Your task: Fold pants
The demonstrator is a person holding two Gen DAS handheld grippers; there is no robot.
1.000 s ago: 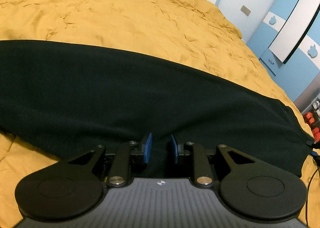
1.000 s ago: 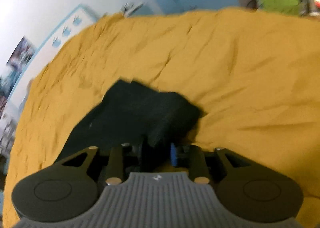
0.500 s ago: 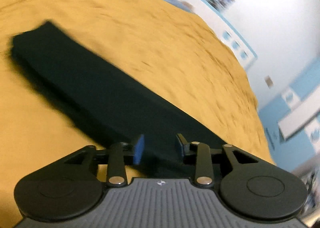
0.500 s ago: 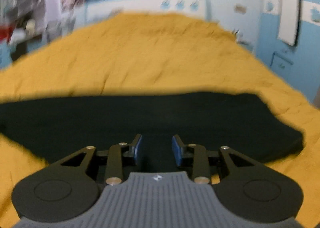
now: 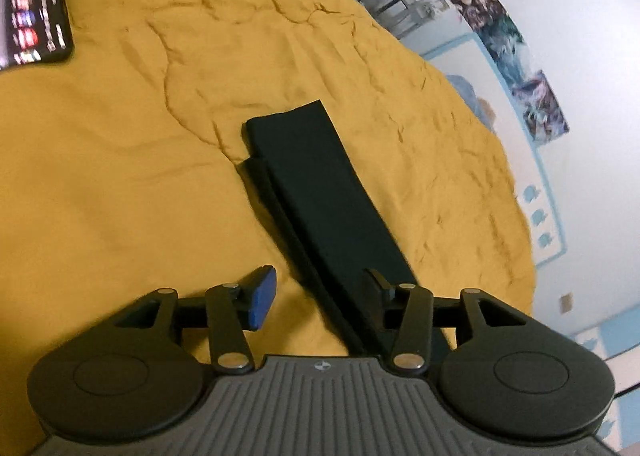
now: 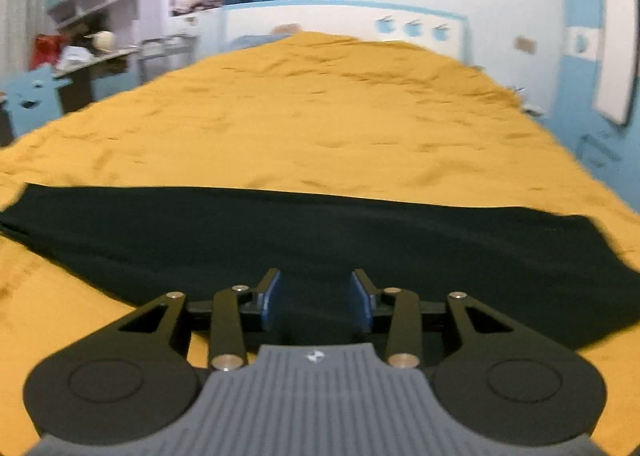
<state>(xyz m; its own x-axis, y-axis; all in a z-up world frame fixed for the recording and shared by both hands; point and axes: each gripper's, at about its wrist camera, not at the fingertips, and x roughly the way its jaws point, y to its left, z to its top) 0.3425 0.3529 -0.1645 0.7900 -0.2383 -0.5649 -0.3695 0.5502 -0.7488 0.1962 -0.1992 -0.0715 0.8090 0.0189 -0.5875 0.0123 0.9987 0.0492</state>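
The black pants (image 5: 320,191) lie folded lengthwise into a long flat strip on the yellow bedspread (image 5: 120,183), both hand-held grippers, left (image 5: 316,298) and right (image 6: 315,298), having just been opening and gripping nothing.

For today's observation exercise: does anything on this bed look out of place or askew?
Yes. A black phone with a lit screen lies on the wrinkled mustard-yellow bedspread, unrelated to folding. The long black pants lie with their layers misaligned: a lower edge pokes out along one side.

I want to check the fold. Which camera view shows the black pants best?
The left wrist view: the pants lie as one long strip on the yellow bedspread, far end and layered edge visible. The right wrist view shows them broadside and blurred, filling its width.
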